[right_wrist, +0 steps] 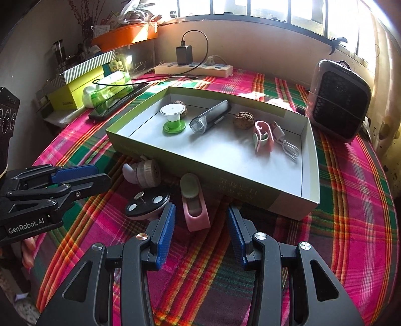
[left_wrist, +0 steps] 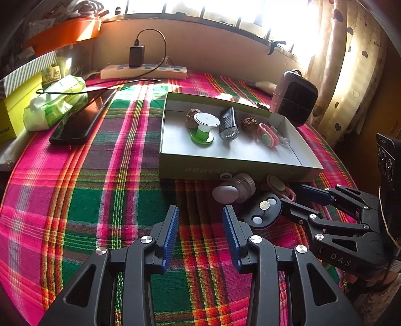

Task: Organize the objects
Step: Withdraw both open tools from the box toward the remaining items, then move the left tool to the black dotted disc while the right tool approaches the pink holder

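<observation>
Black linkage tool (left_wrist: 200,225) with blue ribbed pads (left_wrist: 171,233), silver screws.

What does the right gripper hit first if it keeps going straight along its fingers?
Probably the pink clip lying on the cloth just ahead of the right gripper, whose jaws stand open and empty. The box wall comes right behind it. Depth is hard to judge; it could meet the cloth first.

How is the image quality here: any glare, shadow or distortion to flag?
Left wrist view: window blown out, sun patches across the cloth, strong fisheye bending of the tray. Right wrist view: same window glare, items in front of the tray in shadow, focus sharp.
</observation>
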A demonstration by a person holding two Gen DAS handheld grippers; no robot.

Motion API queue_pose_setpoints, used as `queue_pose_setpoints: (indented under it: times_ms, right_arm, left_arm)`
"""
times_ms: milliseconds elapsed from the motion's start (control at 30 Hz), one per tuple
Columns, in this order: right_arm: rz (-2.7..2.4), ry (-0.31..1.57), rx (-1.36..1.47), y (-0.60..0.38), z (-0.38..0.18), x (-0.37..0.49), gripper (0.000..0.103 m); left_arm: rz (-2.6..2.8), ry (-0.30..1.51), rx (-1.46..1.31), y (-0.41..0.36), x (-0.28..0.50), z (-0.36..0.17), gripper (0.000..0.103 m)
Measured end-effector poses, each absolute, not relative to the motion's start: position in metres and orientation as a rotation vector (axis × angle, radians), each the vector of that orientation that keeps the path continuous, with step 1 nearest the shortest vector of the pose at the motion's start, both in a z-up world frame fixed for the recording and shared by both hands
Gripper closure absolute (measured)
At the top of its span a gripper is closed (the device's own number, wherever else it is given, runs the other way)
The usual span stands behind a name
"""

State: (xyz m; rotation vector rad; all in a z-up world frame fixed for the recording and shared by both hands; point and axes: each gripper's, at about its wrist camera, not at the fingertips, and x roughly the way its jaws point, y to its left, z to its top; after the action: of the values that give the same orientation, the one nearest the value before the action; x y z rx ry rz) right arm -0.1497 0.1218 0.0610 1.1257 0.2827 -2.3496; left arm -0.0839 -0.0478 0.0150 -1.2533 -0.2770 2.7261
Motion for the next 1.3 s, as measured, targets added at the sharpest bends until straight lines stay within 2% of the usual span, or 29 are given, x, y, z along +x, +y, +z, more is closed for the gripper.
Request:
queue_pose_setpoints:
  times_ms: [300, 333, 467, 1000, 1133, 1300]
  right_arm:
    - [-2.33, 0.238, 1.139, 0.123, 0.058, -0.154, 0.061]
    - [-2.332, 0.236, 1.137, 0.124, 0.058, -0.154, 0.067]
    - [-2.34, 0.225, 1.138, 0.126, 0.058, -0.155, 0.077]
    - [-2.368, 0.203, 1.128, 0.139, 0.06, -0.149, 0.081]
    - [-2.372, 0.201, 1.12, 0.142, 0.062, -0.148, 0.081]
    - [-2.377, 0.19, 1.112, 0.146, 0.063, -0.147, 0.081]
  left_arm:
    - [2.693, -0.289, -1.251, -0.045, -0.082, 0.015, 0.069]
    - [2.69, -0.292, -1.249, -0.045, -0.082, 0.014, 0.069]
    - [2.672, -0.301, -1.246, -0.043, -0.082, 0.014, 0.069]
    - [2.57, -0.299, -1.225, -0.02, -0.082, 0.02, 0.069]
    - [2.549, -0.303, -1.262, -0.013, -0.088, 0.018, 0.064]
    - [2.543, -0.266, -1.298, -0.002, -0.093, 0.016, 0.063]
